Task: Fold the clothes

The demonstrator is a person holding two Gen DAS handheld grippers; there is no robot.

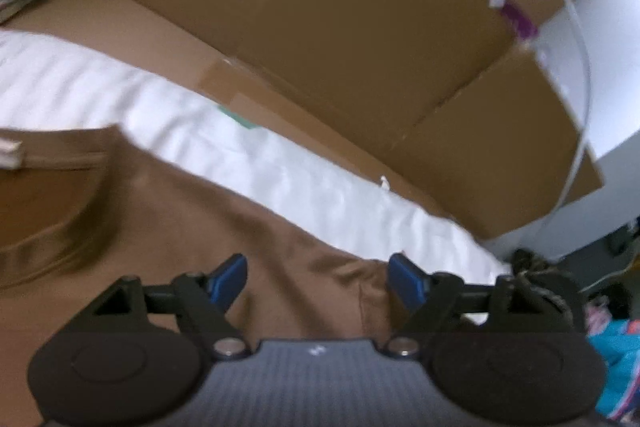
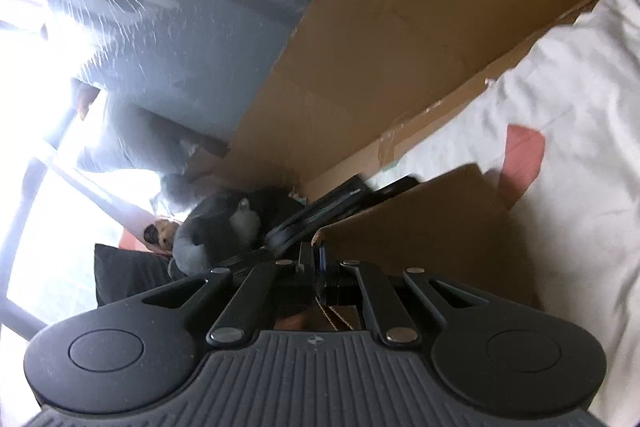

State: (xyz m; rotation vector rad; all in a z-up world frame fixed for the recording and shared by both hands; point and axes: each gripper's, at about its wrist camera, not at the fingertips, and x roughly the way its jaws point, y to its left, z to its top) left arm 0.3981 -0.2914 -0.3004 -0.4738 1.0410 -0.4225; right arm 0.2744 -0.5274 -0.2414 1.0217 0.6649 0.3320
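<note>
Two grippers are in view, one per wrist camera. The left gripper (image 1: 316, 283) stands wide open above a brown garment (image 1: 192, 227), which lies spread on a white bed sheet (image 1: 240, 143); nothing sits between its blue pads (image 1: 230, 281), and no contact with the cloth is visible. The right gripper (image 2: 318, 263) is fully closed, pinching an edge of the brown garment (image 2: 420, 239) and holding that portion raised off the white bed sheet (image 2: 560, 187). Cardboard boxes (image 1: 340, 39) stand just behind the bed.

Judgement: a fold is in progress, the right side carrying its edge. Next, the left gripper needs a fresh hold on a garment edge, or the right must lay its edge flat and aligned.
</note>
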